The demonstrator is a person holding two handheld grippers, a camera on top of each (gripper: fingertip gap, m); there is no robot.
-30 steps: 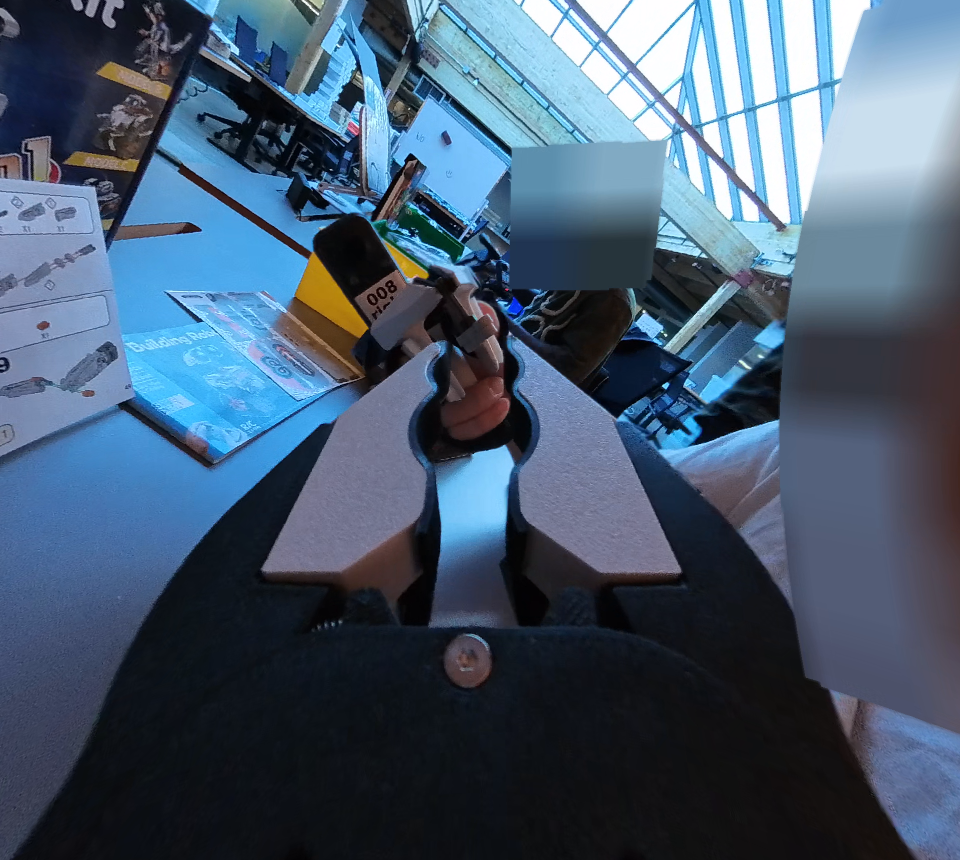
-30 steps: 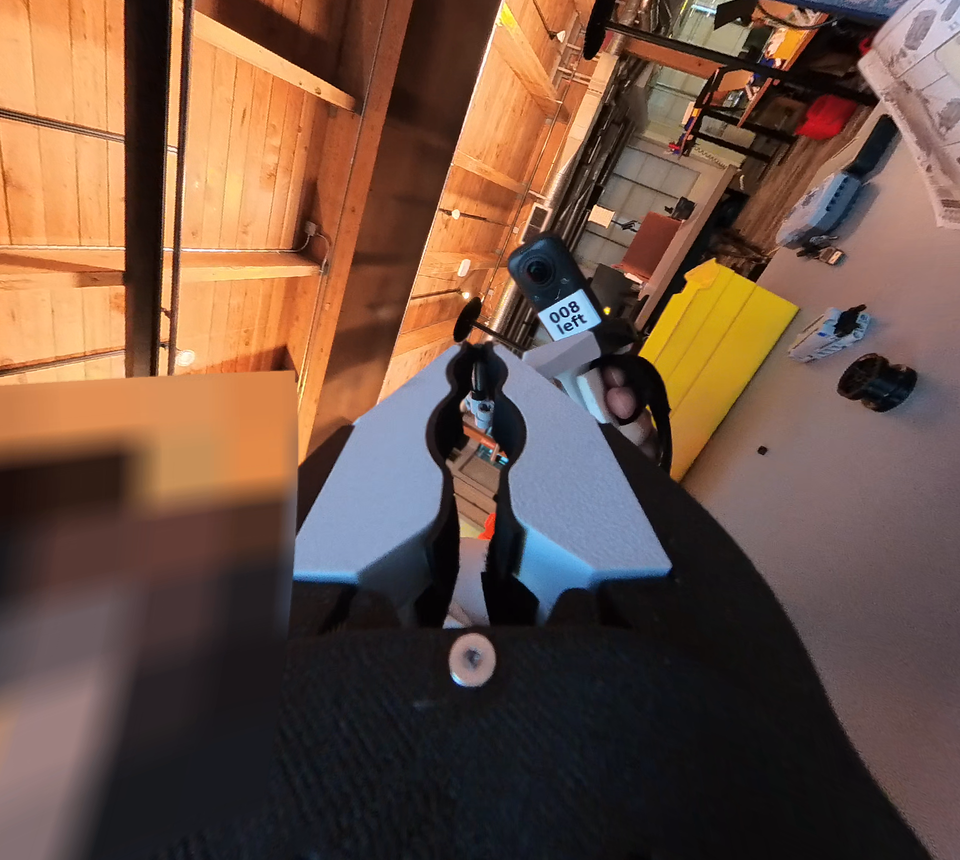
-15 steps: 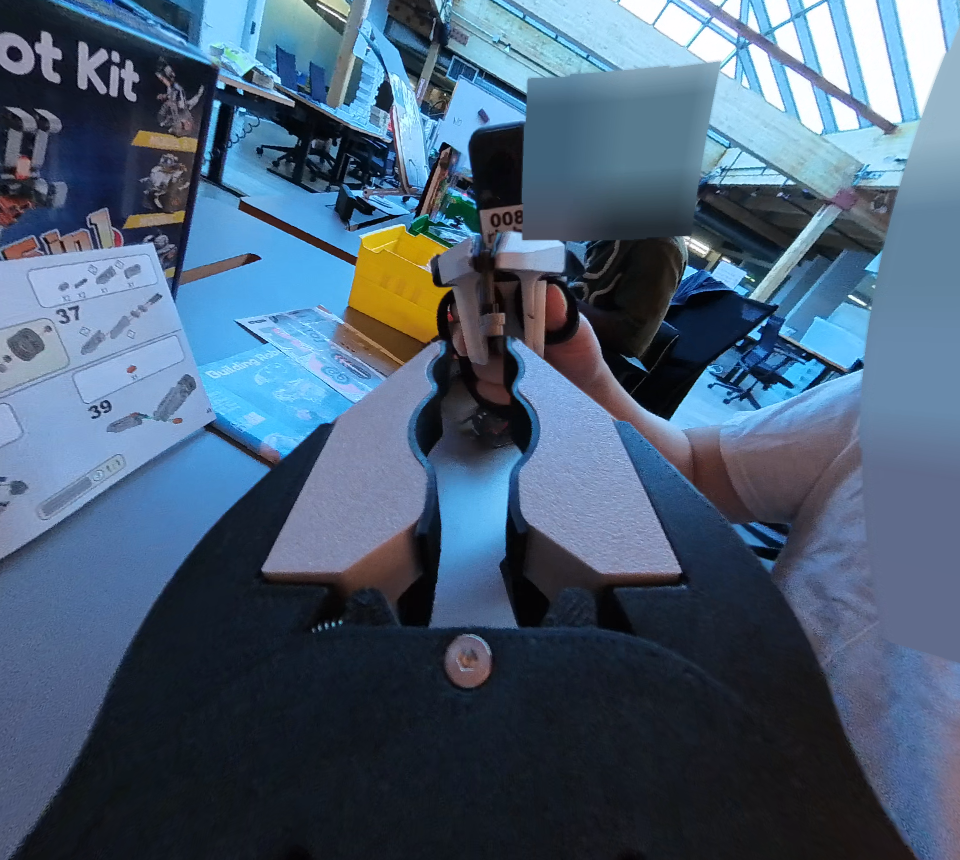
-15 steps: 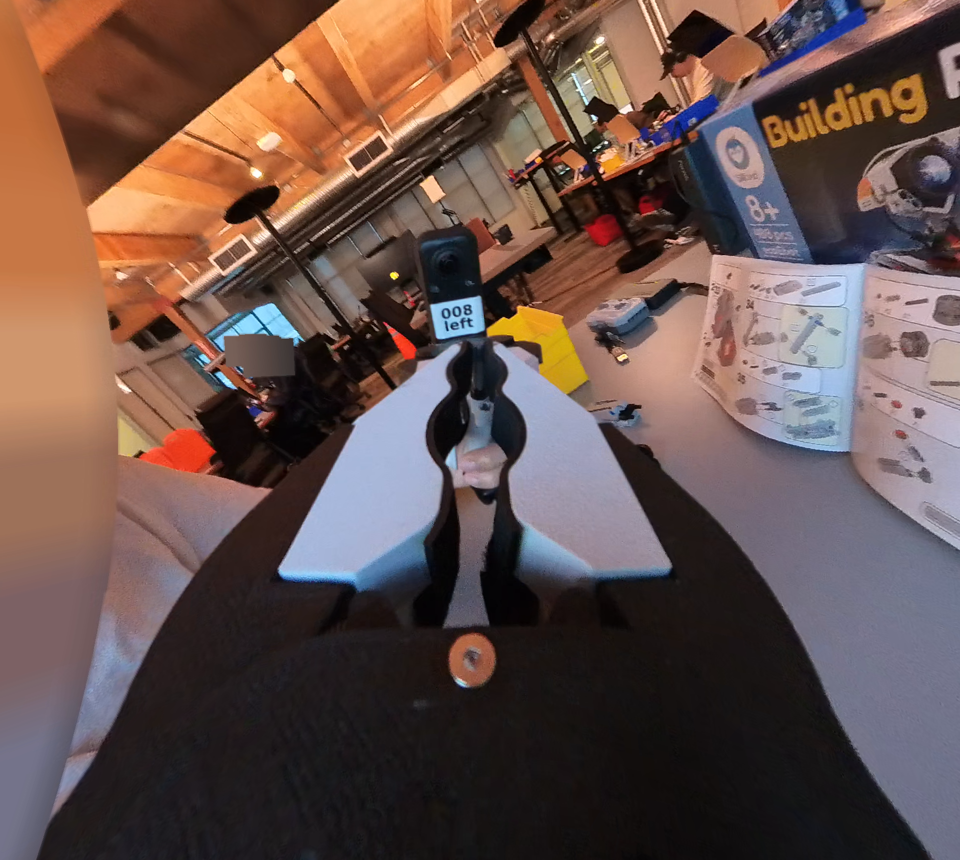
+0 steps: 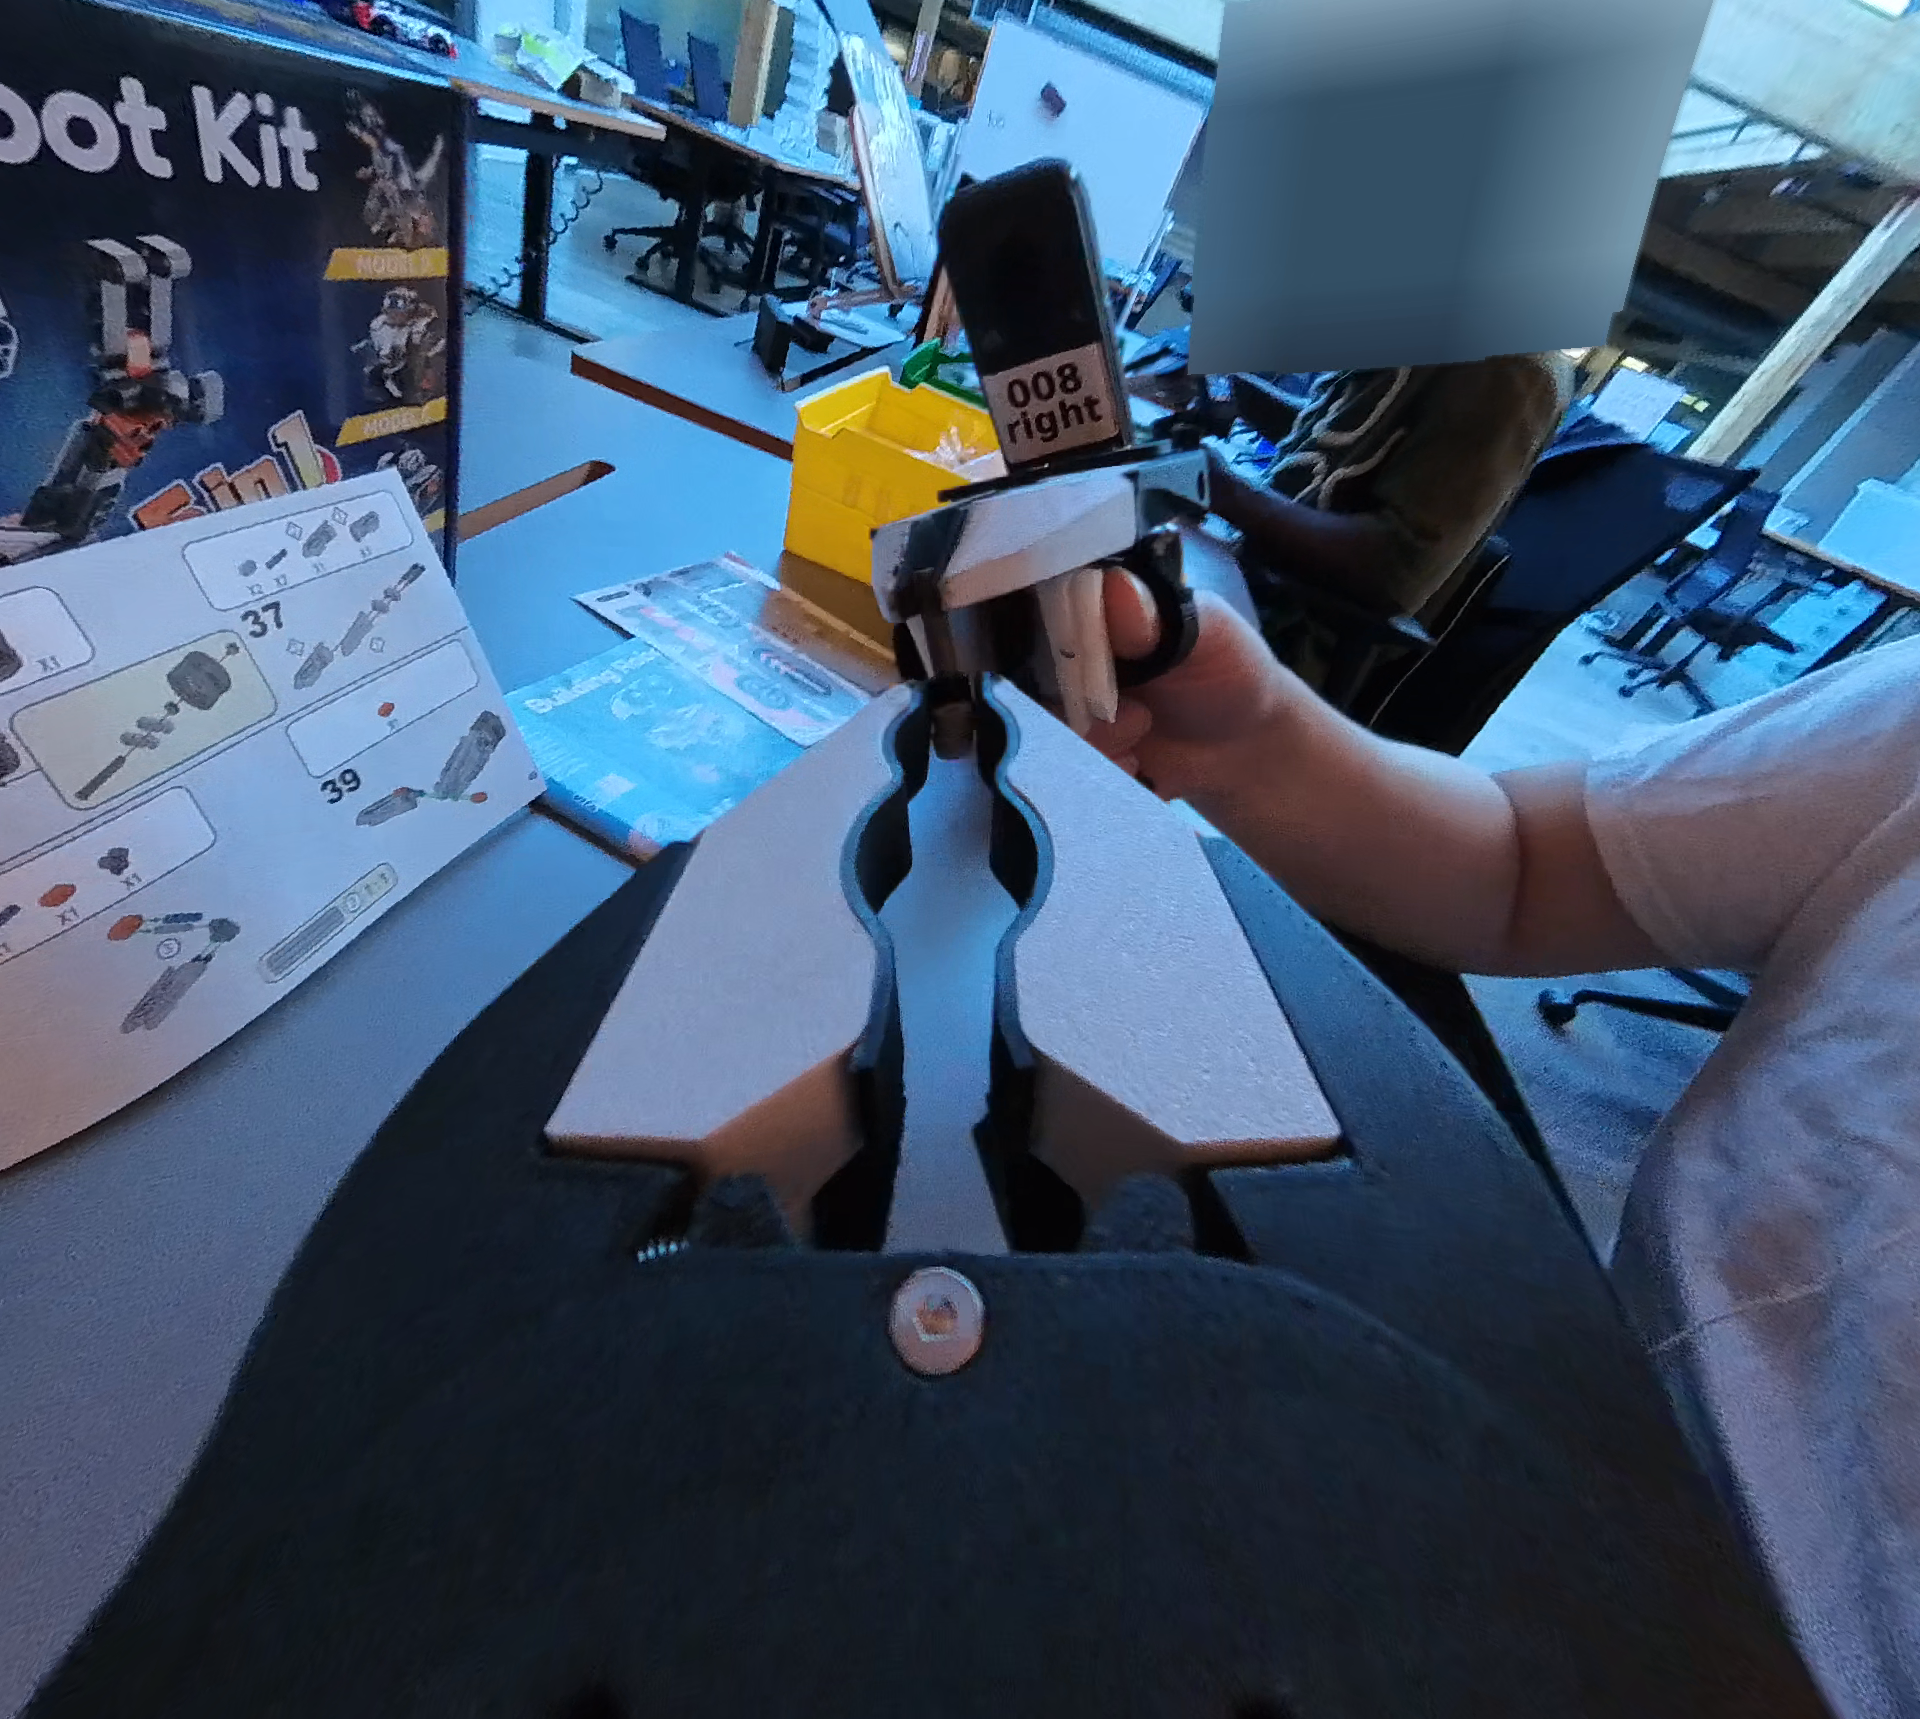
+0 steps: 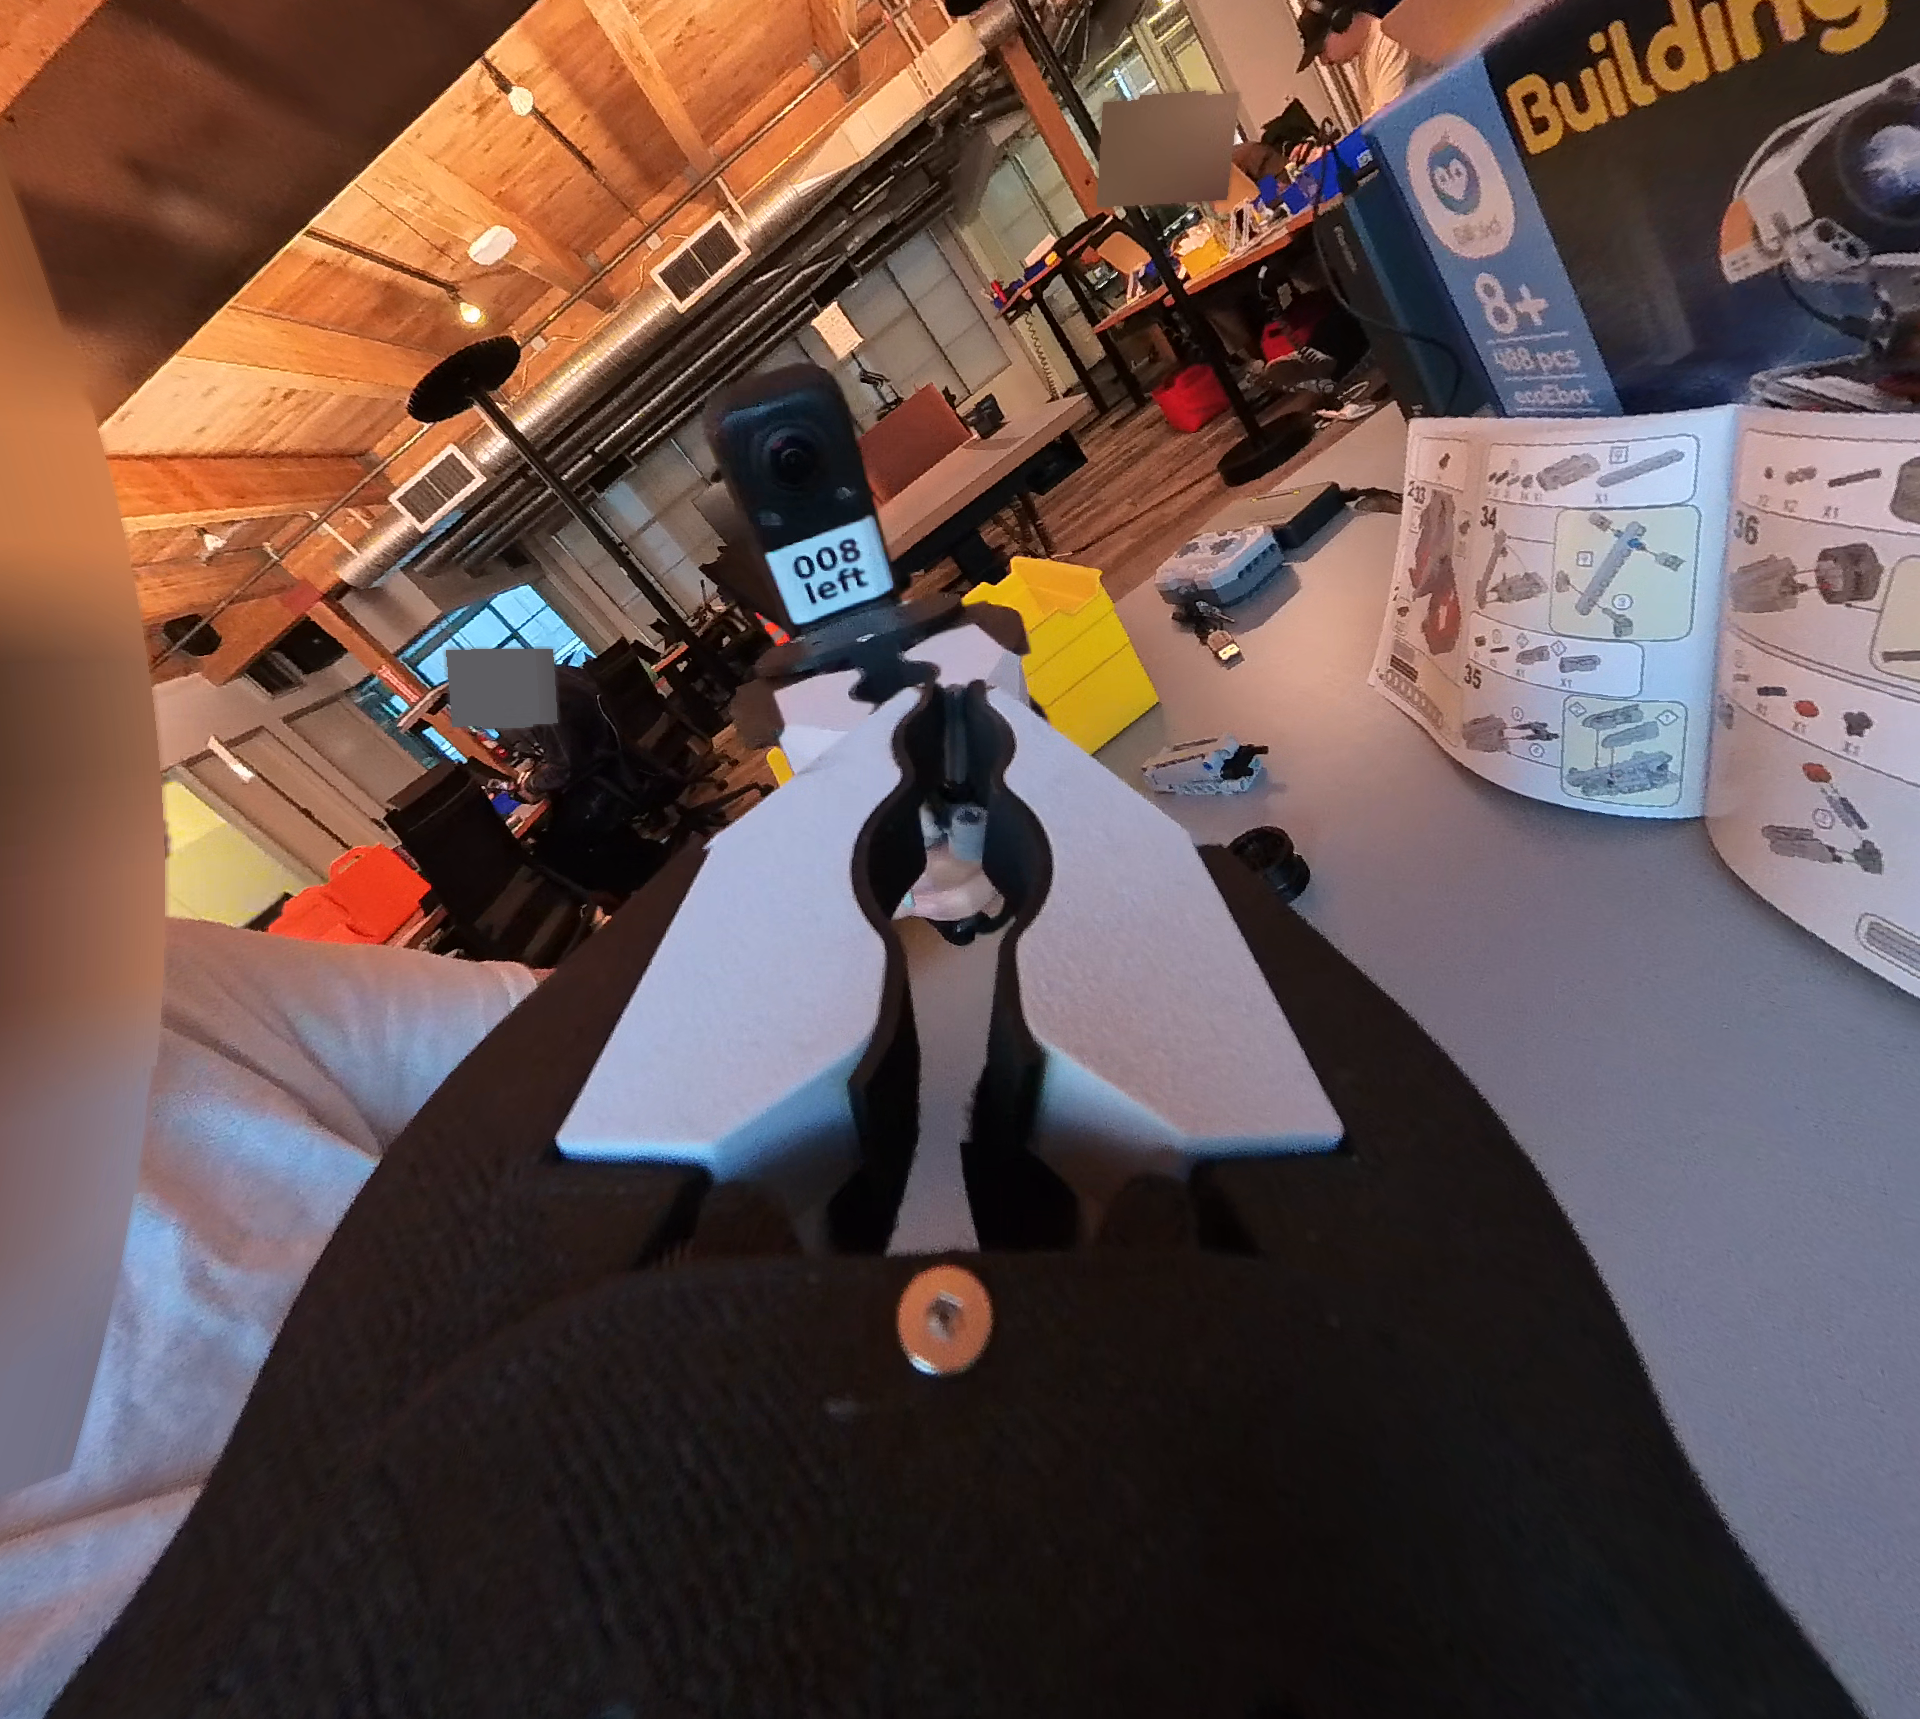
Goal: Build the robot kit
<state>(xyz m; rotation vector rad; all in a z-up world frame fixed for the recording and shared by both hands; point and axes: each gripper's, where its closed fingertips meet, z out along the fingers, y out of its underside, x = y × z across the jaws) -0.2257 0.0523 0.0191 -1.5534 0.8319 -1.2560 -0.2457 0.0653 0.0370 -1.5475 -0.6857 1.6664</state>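
Note:
Both grippers are held above the grey table (image 6: 1558, 1098), tip to tip and facing each other. In the right wrist view, my right gripper (image 6: 958, 708) is shut on a thin black part (image 6: 956, 744) with a small light-grey piece (image 6: 967, 826) behind it. The left gripper's camera (image 6: 795, 474) faces it. In the left wrist view, my left gripper (image 5: 948, 705) is shut narrowly on a small dark piece (image 5: 948, 727) at its tips. The right gripper (image 5: 930, 630) sits just above, held by a hand (image 5: 1195, 703).
An open instruction booklet (image 6: 1662, 609) leans on a dark kit box (image 6: 1714, 163); both also show at the left of the left wrist view (image 5: 208, 786). On the table are a yellow bin (image 6: 1081, 641), a small grey assembly (image 6: 1205, 760), a black wheel (image 6: 1273, 859) and leaflets (image 5: 707, 693). Only a small space, under 4 cm, lies between the two pairs of fingers.
Both views have swung down from ceiling and skylight to the table. The two grippers have come tip to tip. The left gripper's jaws have narrowed onto the small dark piece.

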